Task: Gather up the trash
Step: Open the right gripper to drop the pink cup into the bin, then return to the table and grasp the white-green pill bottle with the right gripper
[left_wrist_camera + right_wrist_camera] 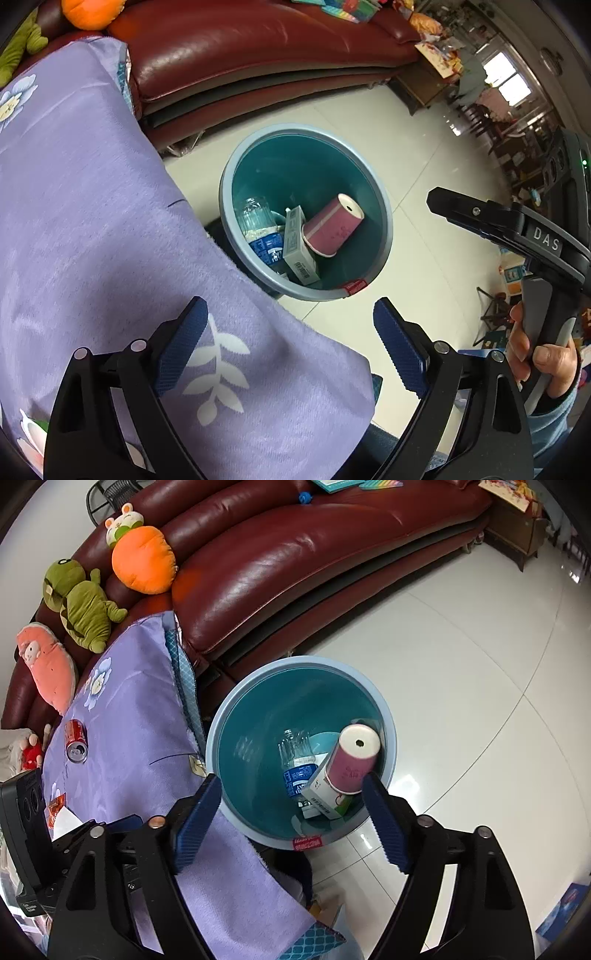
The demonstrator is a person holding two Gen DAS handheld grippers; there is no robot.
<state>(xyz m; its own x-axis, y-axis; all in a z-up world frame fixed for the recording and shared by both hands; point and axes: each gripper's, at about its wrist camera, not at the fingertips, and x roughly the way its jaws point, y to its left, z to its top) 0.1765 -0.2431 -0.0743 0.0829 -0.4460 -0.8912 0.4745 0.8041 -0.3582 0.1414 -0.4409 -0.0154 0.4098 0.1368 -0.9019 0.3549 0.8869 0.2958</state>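
Observation:
A teal trash bin (295,127) (306,661) with a grey-blue rim stands on the floor beside a purple flowered cloth (92,221) (129,701). Inside it lie a pink paper cup (332,225) (351,764), a clear plastic bottle (258,218) (295,753) and a small carton (297,247) (325,797). My left gripper (290,306) is open and empty over the cloth's edge, short of the bin. Above the bin's near rim, my right gripper (291,779) hangs open and empty. A red soda can (75,740) lies on the cloth, with a red wrapper (55,806) and white tissue (66,818) nearer.
A dark red leather sofa (240,48) (295,554) runs behind the bin, with plush toys (81,605) on its left end. White floor tiles (461,664) spread to the right. A hand (535,354) grips the right tool's handle at the right edge of the left wrist view.

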